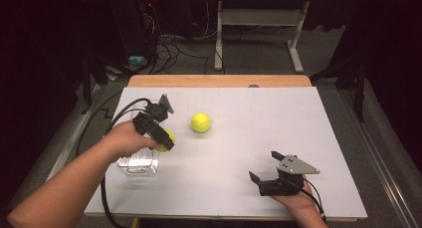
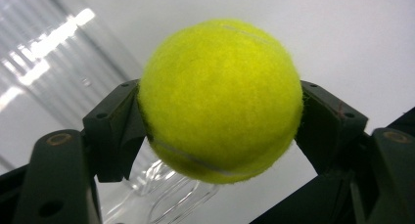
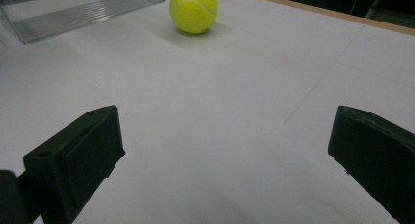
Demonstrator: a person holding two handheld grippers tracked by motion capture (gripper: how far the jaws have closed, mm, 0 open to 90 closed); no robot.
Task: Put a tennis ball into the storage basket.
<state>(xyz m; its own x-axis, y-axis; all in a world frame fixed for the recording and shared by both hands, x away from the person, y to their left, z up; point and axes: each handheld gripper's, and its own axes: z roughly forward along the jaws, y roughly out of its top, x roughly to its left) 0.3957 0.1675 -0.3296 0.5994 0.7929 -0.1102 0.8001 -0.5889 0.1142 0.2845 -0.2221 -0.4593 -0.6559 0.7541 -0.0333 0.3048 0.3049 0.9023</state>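
Observation:
My left gripper (image 1: pixel 165 140) is shut on a yellow tennis ball (image 2: pixel 220 99), held above the white table at the left; the ball (image 1: pixel 167 137) peeks out past the jaws in the high view. Just below it lies a clear plastic container (image 1: pixel 139 163), whose ribbed wall (image 2: pixel 54 62) shows behind the ball. A second tennis ball (image 1: pixel 200 122) rests on the table's middle, also seen far ahead as a ball (image 3: pixel 194 10) in the right gripper view. My right gripper (image 1: pixel 263 166) sits low at the front right, jaws wide open with nothing between them.
The white sheet (image 1: pixel 278 123) covers a wooden table whose far edge (image 1: pixel 219 80) borders a dark floor with cables and a desk frame (image 1: pixel 259 19). The left gripper's cable (image 1: pixel 107 123) loops over the table's left edge.

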